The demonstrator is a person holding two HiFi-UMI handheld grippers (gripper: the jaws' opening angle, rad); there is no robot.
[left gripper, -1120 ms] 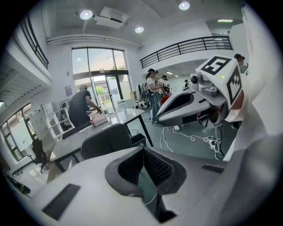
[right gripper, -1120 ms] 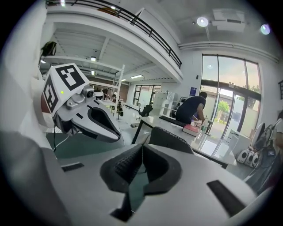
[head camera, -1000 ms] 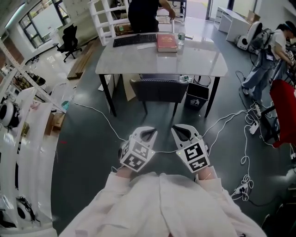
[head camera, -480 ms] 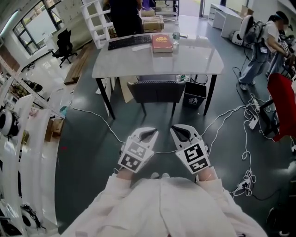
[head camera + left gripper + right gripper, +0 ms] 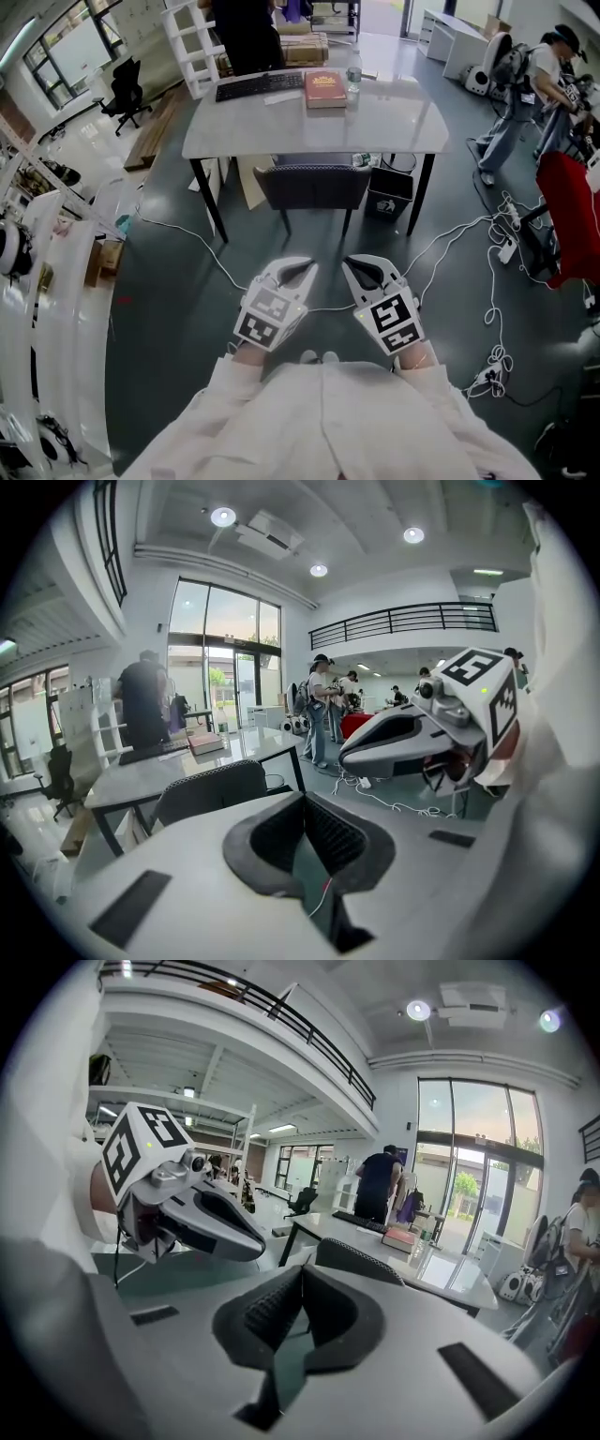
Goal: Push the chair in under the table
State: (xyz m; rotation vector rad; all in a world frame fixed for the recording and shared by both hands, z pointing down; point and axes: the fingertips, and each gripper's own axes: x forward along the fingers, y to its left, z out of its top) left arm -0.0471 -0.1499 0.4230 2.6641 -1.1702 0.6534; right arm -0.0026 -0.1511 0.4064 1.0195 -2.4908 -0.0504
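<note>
Little moved bar a slight roll of the left gripper [image 5: 306, 269]; it and the right gripper [image 5: 351, 264] are closed on nothing; the chair [image 5: 314, 186] seems already tucked under the far table [image 5: 403, 122].

The left gripper [image 5: 304, 819] fills the near foreground, its dark ribbed pads [image 5: 339, 836] pressed together with nothing between them. Beyond it stands the chair [image 5: 208, 789] – dark back toward the camera, close against the near edge of the grey table [image 5: 127, 780]. On the table lie a keyboard [image 5: 155, 752] and a reddish book [image 5: 206, 743]; a person in dark clothes [image 5: 145, 705] stands at its far side. To the right hangs the right gripper [image 5: 412, 742] with its marker cube [image 5: 483, 691] – a white cable [image 5: 394, 806] trails on the floor beneath. More people [image 5: 322, 710] stand far off.
</note>
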